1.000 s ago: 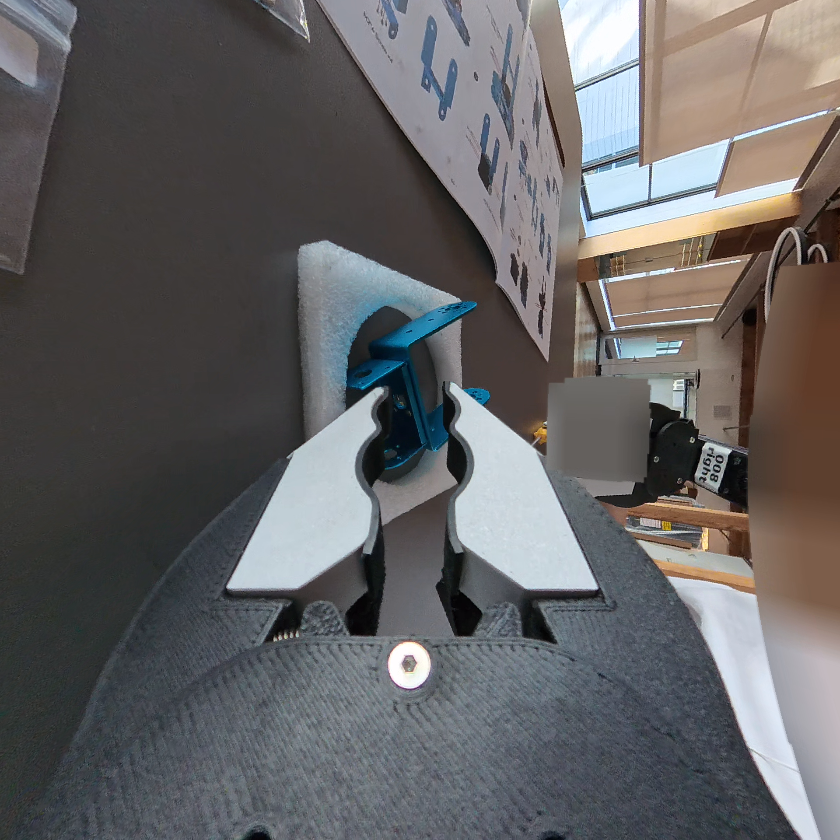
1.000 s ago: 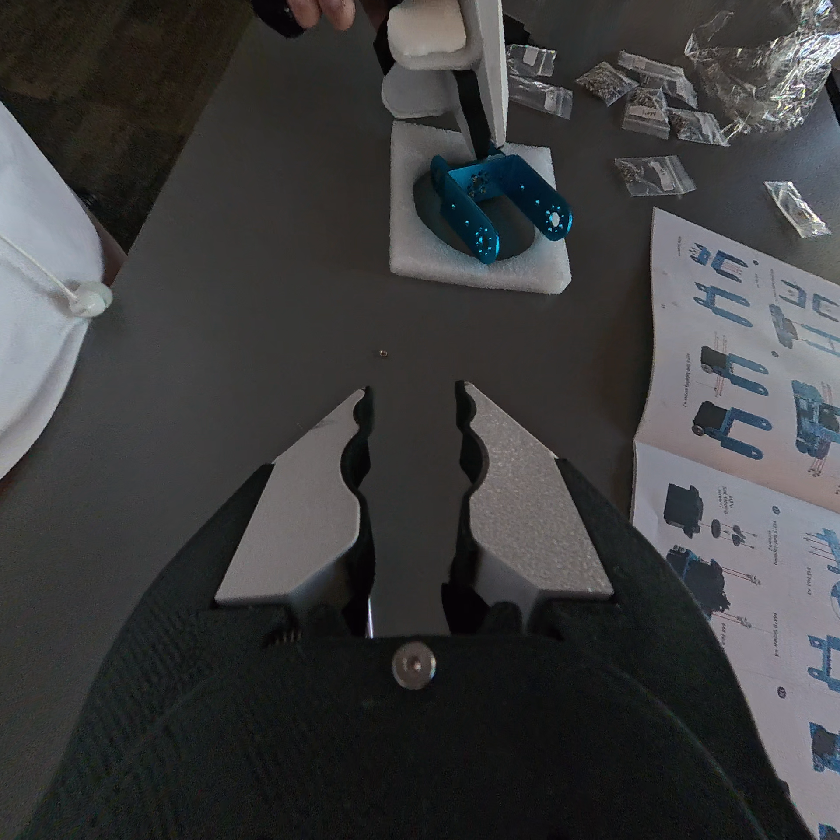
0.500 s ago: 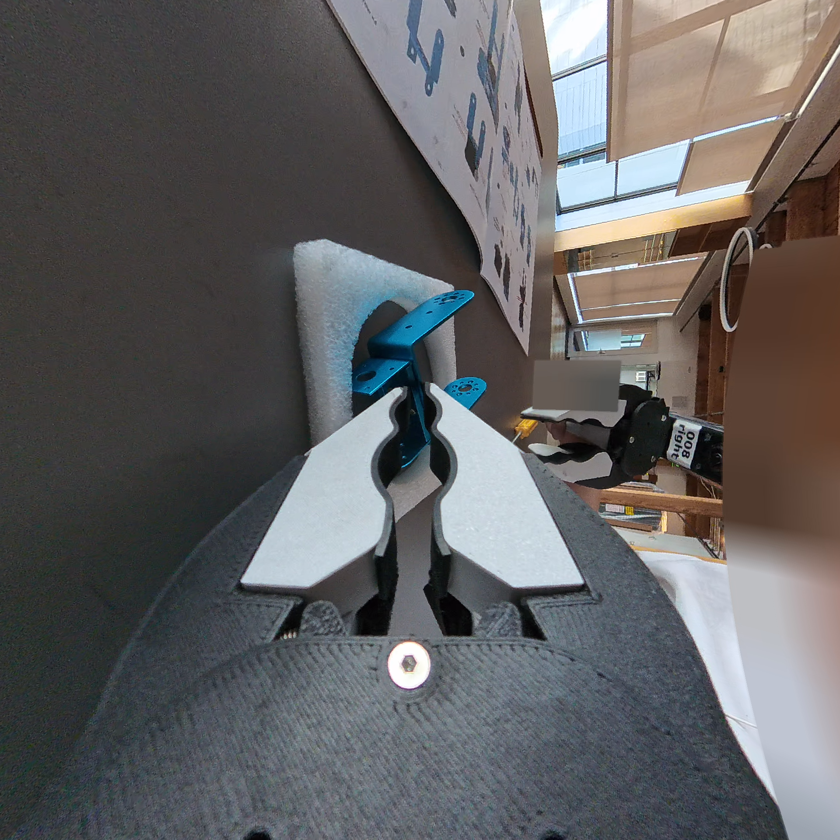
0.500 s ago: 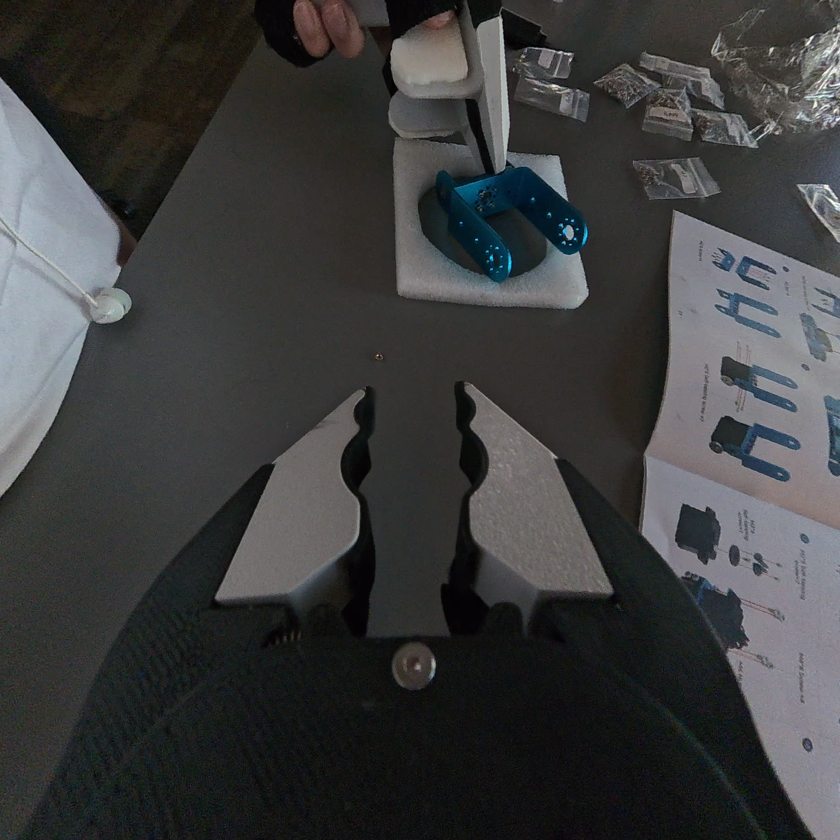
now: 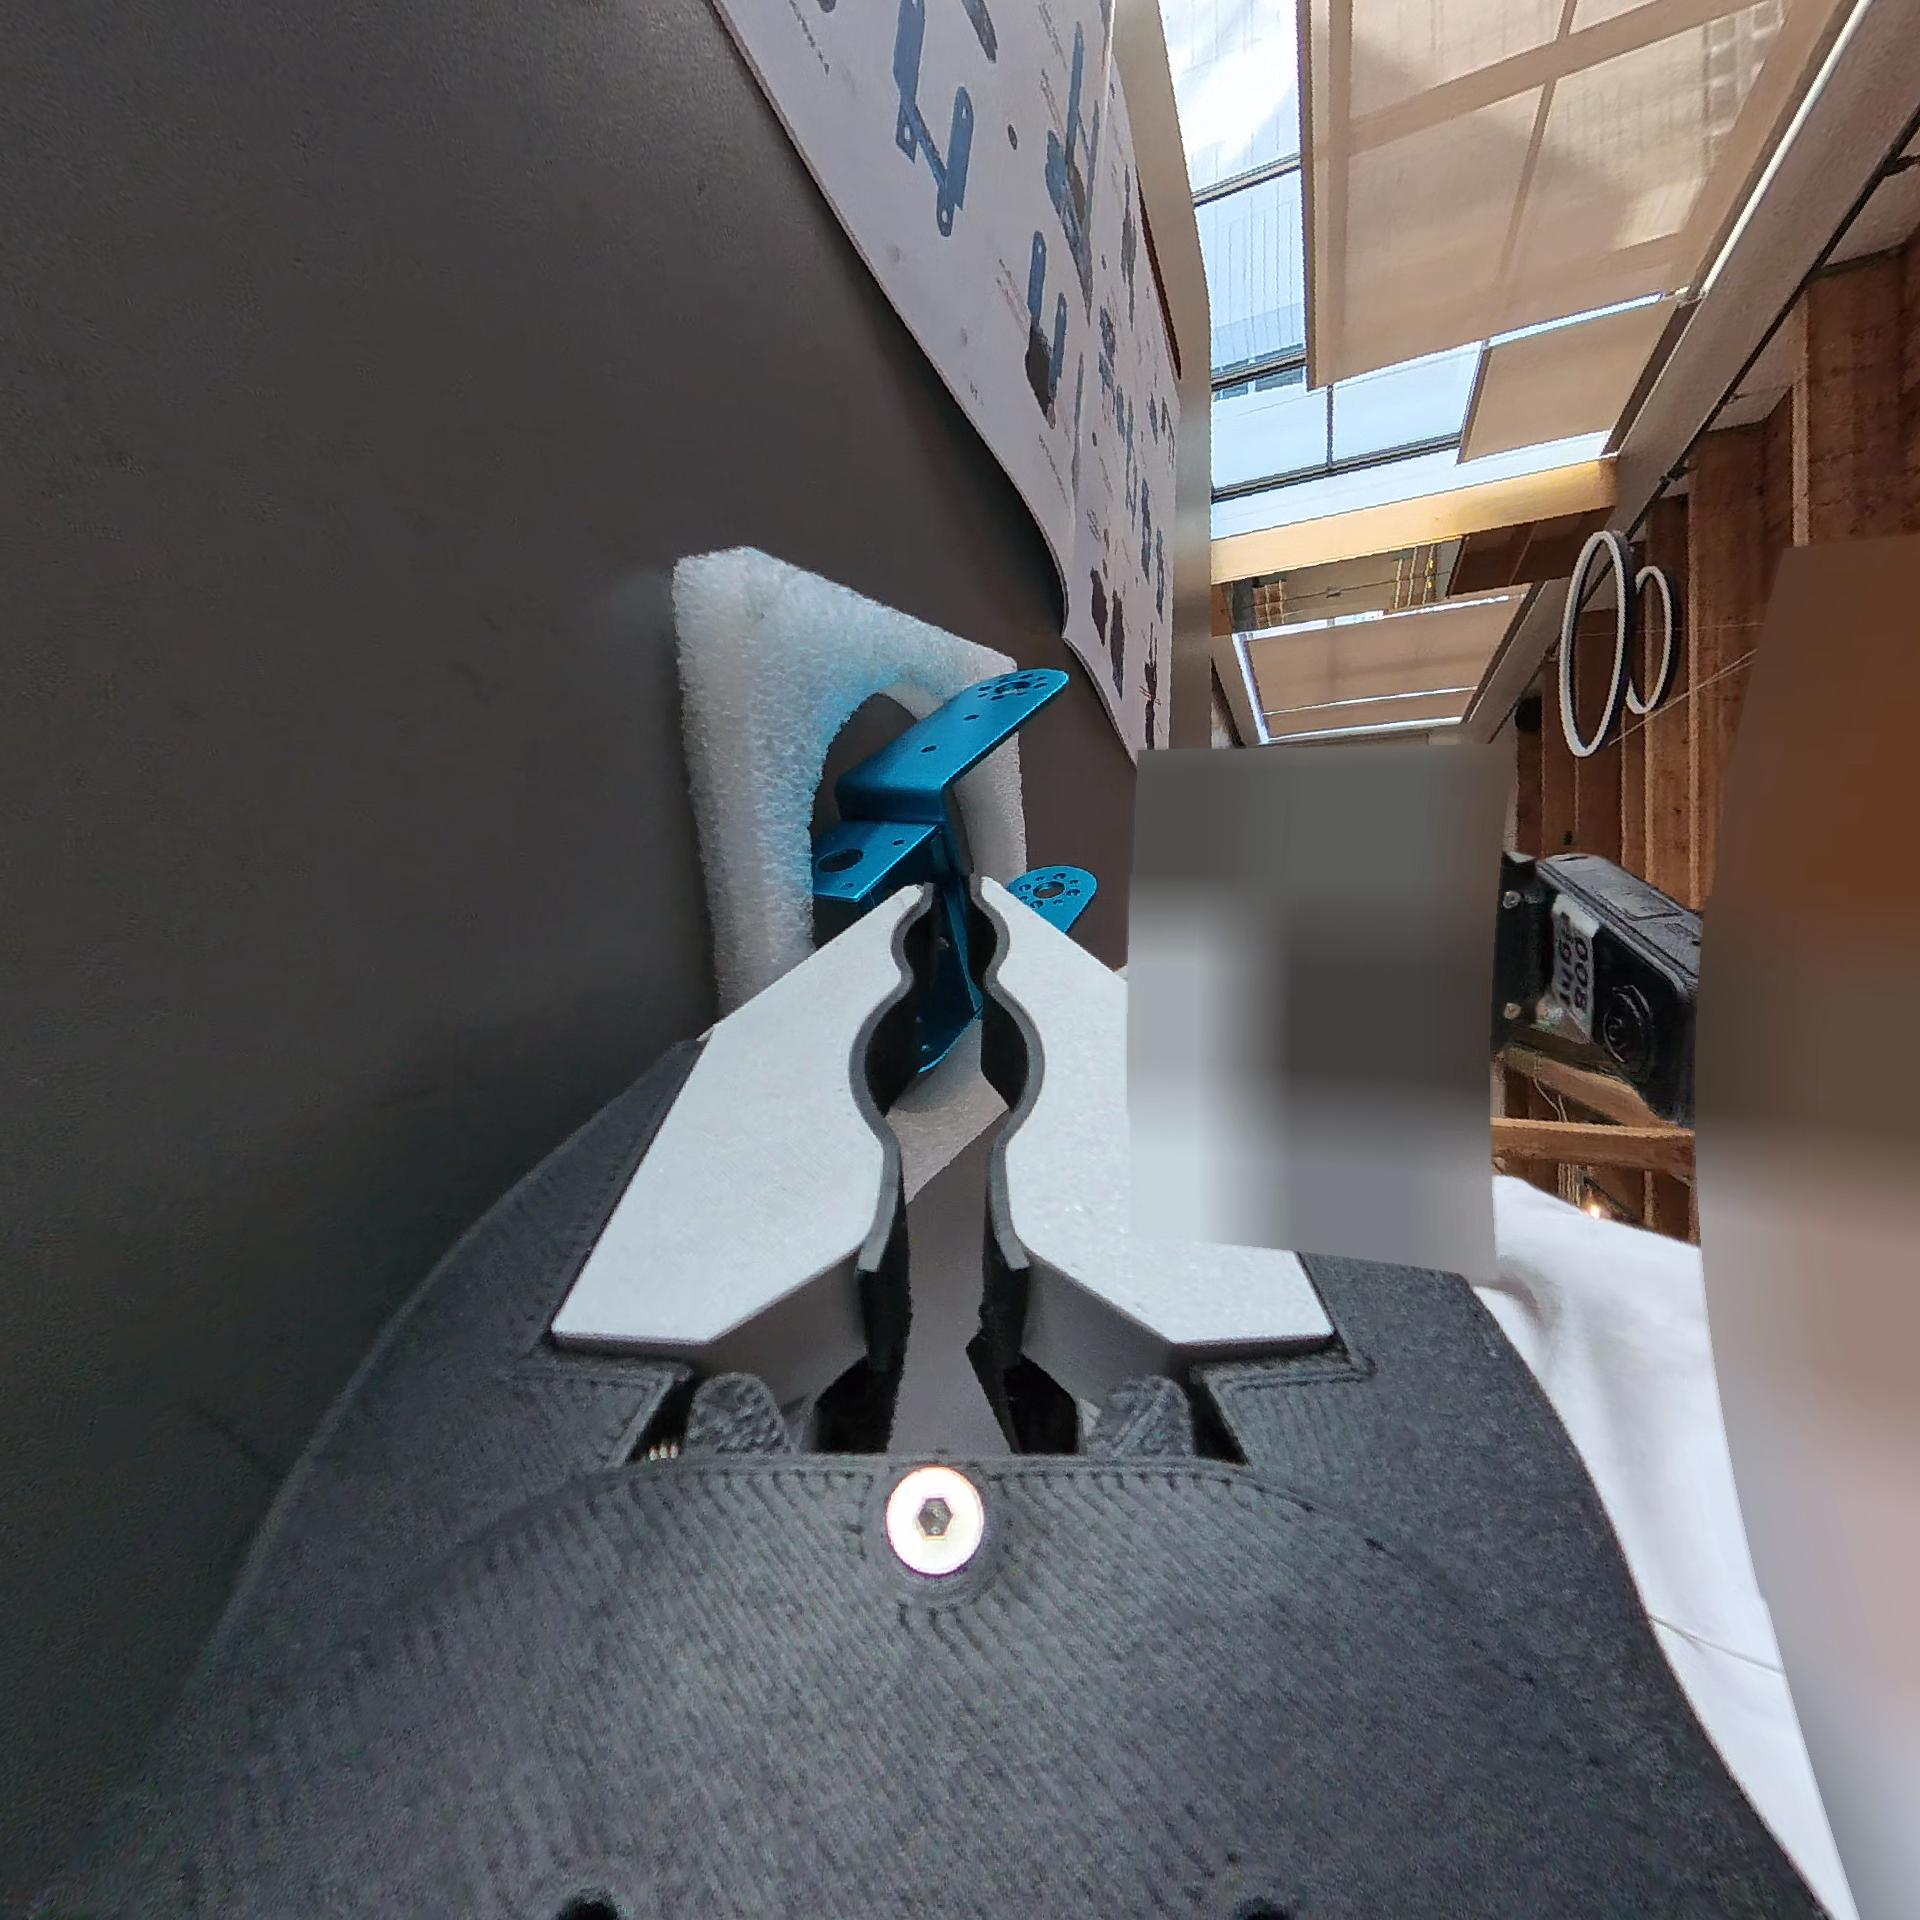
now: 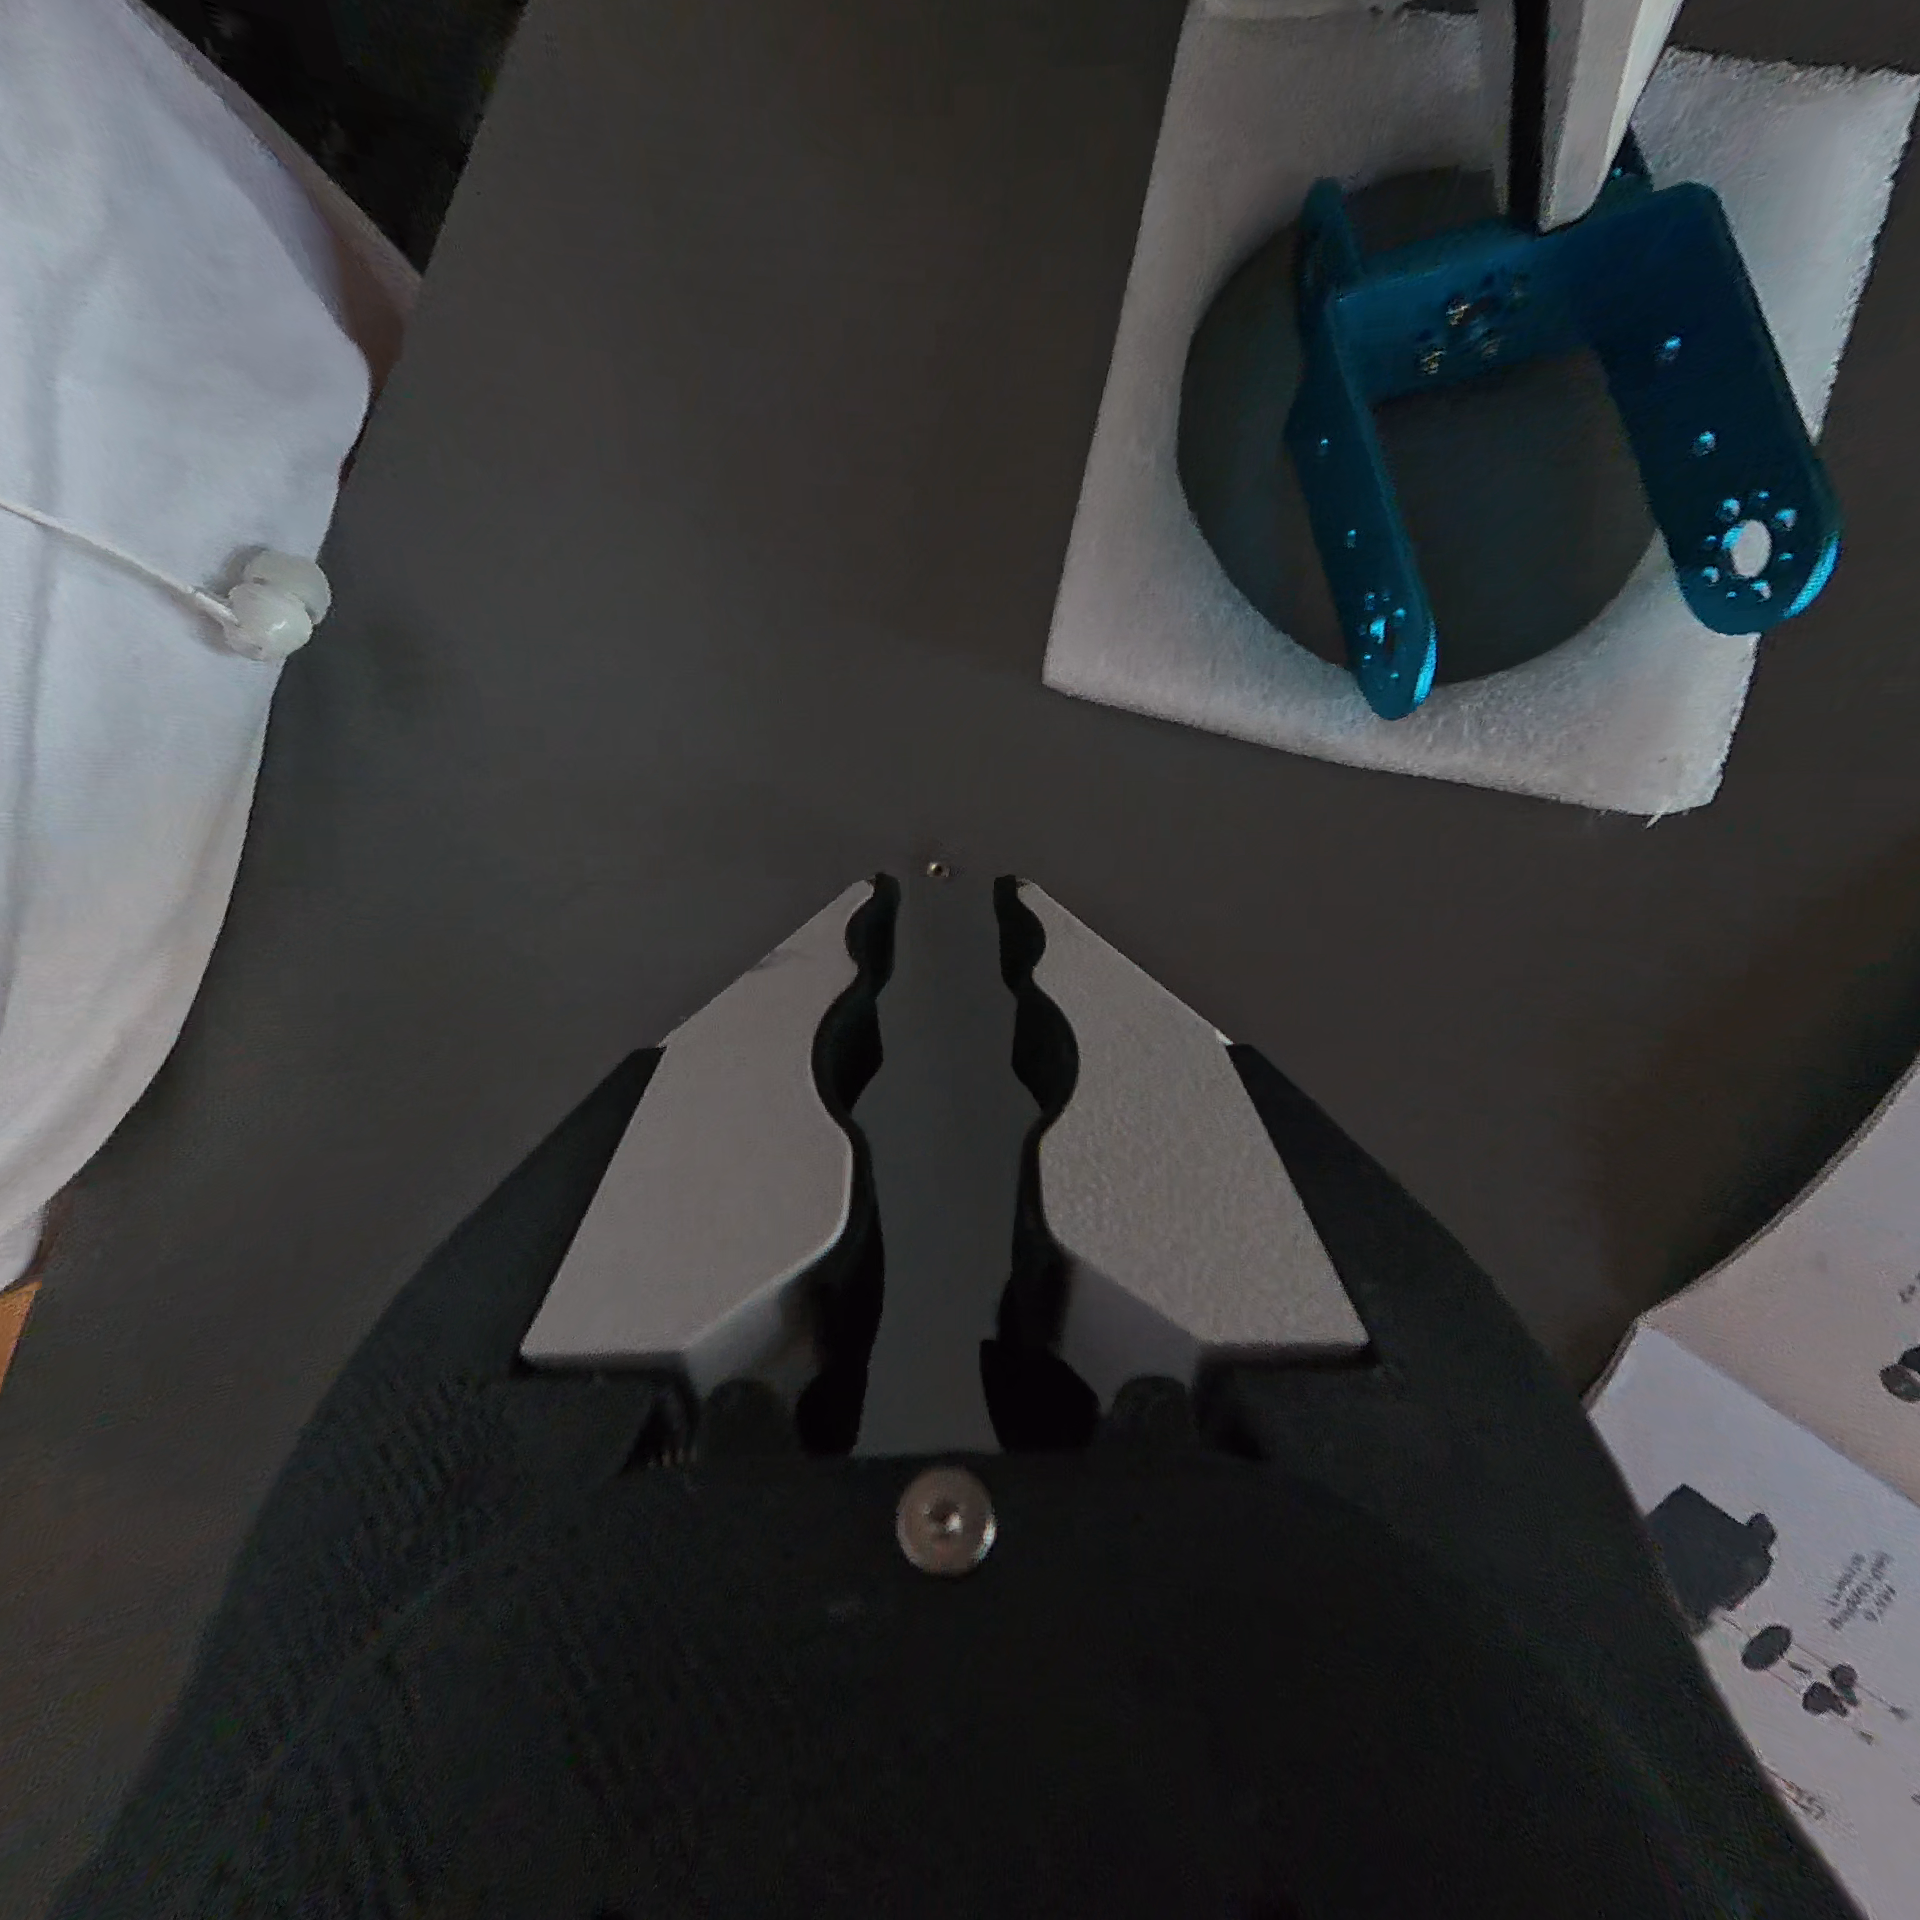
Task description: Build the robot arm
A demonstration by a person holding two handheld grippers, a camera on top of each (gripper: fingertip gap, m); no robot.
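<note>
A blue metal U-bracket (image 5: 940, 743) stands in the round hole of a white foam pad (image 5: 748, 727) on the dark table (image 5: 312, 623). My left gripper (image 5: 952, 902) is shut on the bracket's middle plate, with both fingertips touching it. In the right wrist view the bracket (image 6: 1455, 322) and foam pad (image 6: 1143, 540) lie at the upper right, with the left gripper's white fingers (image 6: 1590, 104) coming down onto the bracket. My right gripper (image 6: 941, 885) is open and empty, low over the table. A tiny metal screw or nut (image 6: 936, 868) lies just ahead of its tips.
An open instruction booklet (image 6: 1787, 1538) lies at the right; it also shows in the left wrist view (image 5: 1039, 260). A person's white garment (image 6: 125, 520) with a cord and bead (image 6: 270, 618) hangs over the table's left edge. The gap from one gripper's tips to the other's is roughly 15 cm.
My left gripper has closed onto the blue bracket. My right gripper has moved forward and down, so the tiny screw now sits just beyond its tips, and its gap has narrowed.
</note>
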